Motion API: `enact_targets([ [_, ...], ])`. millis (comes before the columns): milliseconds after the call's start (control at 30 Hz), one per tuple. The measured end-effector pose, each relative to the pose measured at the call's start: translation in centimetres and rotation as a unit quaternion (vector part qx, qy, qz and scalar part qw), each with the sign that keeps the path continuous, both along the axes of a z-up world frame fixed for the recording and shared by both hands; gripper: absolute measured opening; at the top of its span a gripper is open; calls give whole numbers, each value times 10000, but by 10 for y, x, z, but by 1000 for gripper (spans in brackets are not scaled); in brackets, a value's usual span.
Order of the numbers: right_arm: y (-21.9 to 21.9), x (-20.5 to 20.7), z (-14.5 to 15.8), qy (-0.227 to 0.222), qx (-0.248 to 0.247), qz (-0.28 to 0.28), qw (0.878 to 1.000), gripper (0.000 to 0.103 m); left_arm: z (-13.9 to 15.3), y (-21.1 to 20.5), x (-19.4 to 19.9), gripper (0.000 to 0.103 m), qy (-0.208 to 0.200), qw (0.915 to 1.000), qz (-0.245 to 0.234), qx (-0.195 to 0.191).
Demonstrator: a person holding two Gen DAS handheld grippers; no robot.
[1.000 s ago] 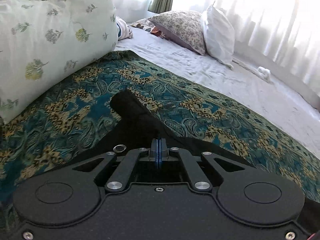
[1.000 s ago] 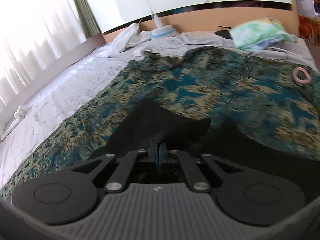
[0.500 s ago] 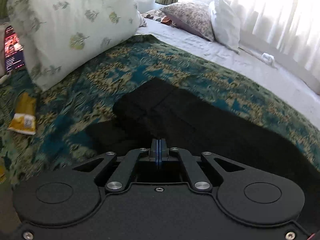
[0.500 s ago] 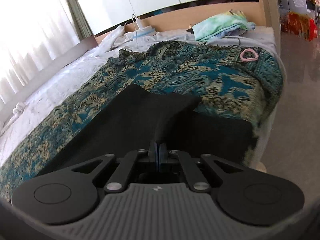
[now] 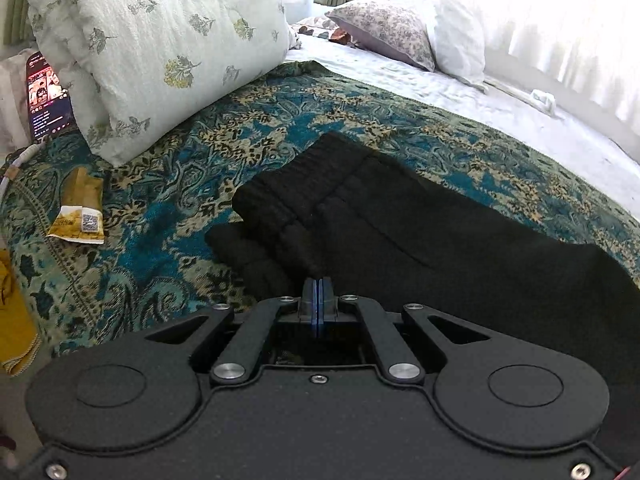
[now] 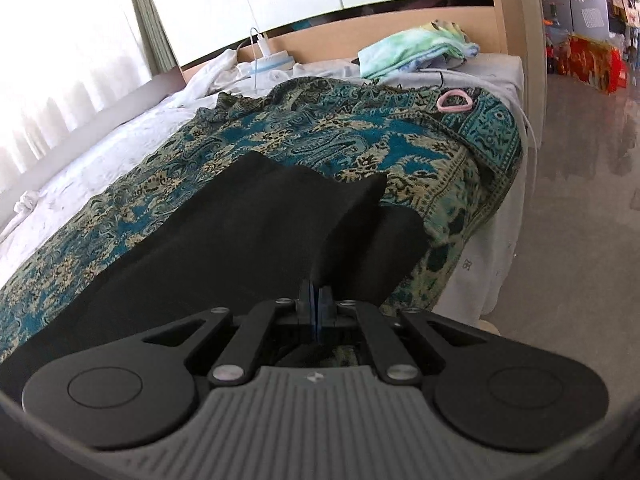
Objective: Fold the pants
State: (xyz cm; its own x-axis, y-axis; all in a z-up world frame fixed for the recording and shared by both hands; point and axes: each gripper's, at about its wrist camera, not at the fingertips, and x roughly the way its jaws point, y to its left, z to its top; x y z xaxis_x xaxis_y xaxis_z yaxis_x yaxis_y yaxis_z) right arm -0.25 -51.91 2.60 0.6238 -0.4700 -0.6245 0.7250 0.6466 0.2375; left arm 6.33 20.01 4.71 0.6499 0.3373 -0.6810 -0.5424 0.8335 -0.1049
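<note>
Since soft, limp black pants (image 5: 400,232) sag wherever unsupported, waistband and hem edges are clamped by left gripper (image 5: 317,300) and right gripper (image 6: 317,306).

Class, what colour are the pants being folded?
Plain black pants; the left wrist view shows them best.

Black claws (image 5: 317,300), blue-edged pads (image 6: 322,298)

Black pants (image 5: 400,216) lie on a teal-and-gold paisley bedspread (image 5: 280,120).
</note>
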Motion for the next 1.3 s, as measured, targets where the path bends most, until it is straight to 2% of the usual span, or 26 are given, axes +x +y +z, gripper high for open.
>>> enact_targets([
  [333, -21, -22, -4, 231, -218, -247, 9992, 2, -10, 2, -1, 2, 198, 9996, -3, 223],
  [467, -26, -30, -4, 153, -153, -248, 9995, 3, -13, -3, 3, 2, 269, 9988, -44, 397],
  [633, -31, -29, -1, 181, -345, -303, 9988, 3, -15, -3, 5, 3, 277, 9986, -77, 439],
  [733, -37, -31, 1, 280, -466, -580, 9968, 10, -14, -3, 1, 5, 254, 9986, -84, 456],
  [767, -39, -33, 3, 301, -493, -731, 9956, 18, -11, -4, -1, 10, 217, 9987, -94, 445],
  [800, -40, -36, 5, 270, -514, -822, 9949, 22, -7, -6, -3, 26, 159, 9987, -115, 466],
  [833, -41, -38, 8, 187, -510, -864, 9948, 22, -2, -9, -6, 37, 72, 9985, -150, 527],
  [867, -41, -39, 11, 115, -485, -865, 9950, 23, 4, -14, -8, 54, -47, 9978, -165, 636],
  [900, -39, -38, 15, 30, -465, -836, 9954, 26, 10, -19, -10, 59, -166, 9968, -190, 754],
  [933, -35, -36, 19, -64, -465, -763, 9960, 29, 16, -25, -10, 60, -287, 9954, -256, 877],
  [1033, -11, -21, 31, -308, -512, -272, 9978, 40, 34, -48, -8, 76, -593, 9911, -531, 1068],
  [1100, 15, -4, 35, -456, -526, 279, 9972, 58, 43, -65, -4, 84, -824, 9882, -782, 1030],
  [1200, 64, 24, 36, -670, -540, 1240, 9885, 64, 45, -96, 5, 87, -1031, 9815, -1312, 939],
  [1300, 121, 50, 29, -759, -675, 2140, 9715, 69, 32, -133, 13, 87, -1102, 9706, -1914, 956],
])
